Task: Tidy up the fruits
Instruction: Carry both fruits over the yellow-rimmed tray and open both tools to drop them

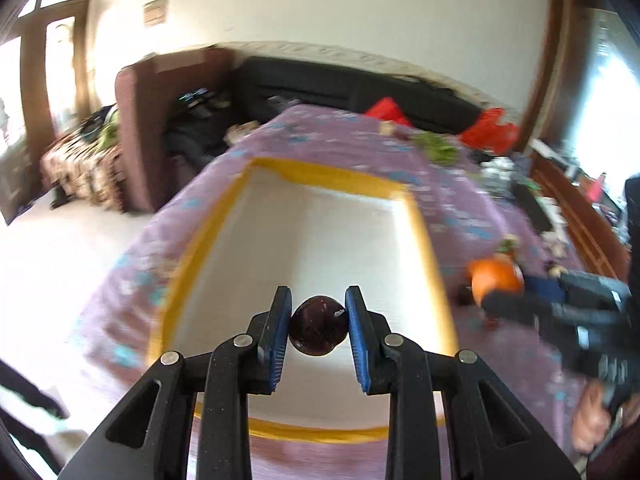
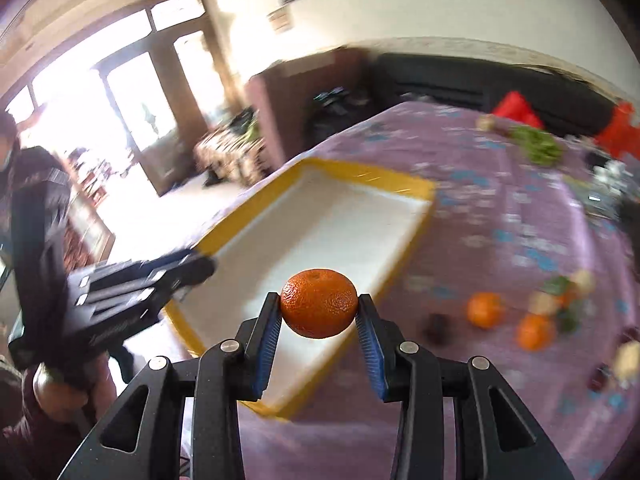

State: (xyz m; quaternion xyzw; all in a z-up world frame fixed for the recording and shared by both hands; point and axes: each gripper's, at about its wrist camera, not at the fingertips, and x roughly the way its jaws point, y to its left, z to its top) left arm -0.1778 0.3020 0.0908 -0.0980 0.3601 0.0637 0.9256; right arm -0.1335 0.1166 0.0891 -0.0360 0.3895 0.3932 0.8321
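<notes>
1. The left gripper [image 1: 318, 322] is pinching a dark plum [image 1: 318, 326] between its blue pads [image 1: 276, 344], holding it in the air above the white floor of a yellow-rimmed tray [image 1: 424, 216].
2. The right gripper [image 2: 318, 312] is clamping a mandarin [image 2: 319, 303] between its own pads [image 2: 370, 344], hanging over the near corner of the tray [image 2: 416, 190].
3. In the left wrist view the right gripper [image 1: 520, 300] is reaching in from the right edge; its fingers are blurred, and they are covering the lower part of the mandarin [image 1: 496, 280].
4. In the right wrist view the left gripper [image 2: 204, 268] is reaching in from the left over the tray's side, its tips smeared, so the plum is hidden there.
5. The hand [image 2: 52, 392] under that gripper is showing only in part, low at the left.
6. Beyond the tray, two more mandarins [image 2: 485, 310] and a dark fruit [image 2: 438, 328] are lying blurred on the purple tablecloth [image 2: 500, 208], near pale and green things too smeared to name.
7. Farther back, green leaves [image 2: 540, 146] are lying on the cloth, with red cushions [image 2: 516, 110] on a dark sofa [image 2: 440, 76] behind.
</notes>
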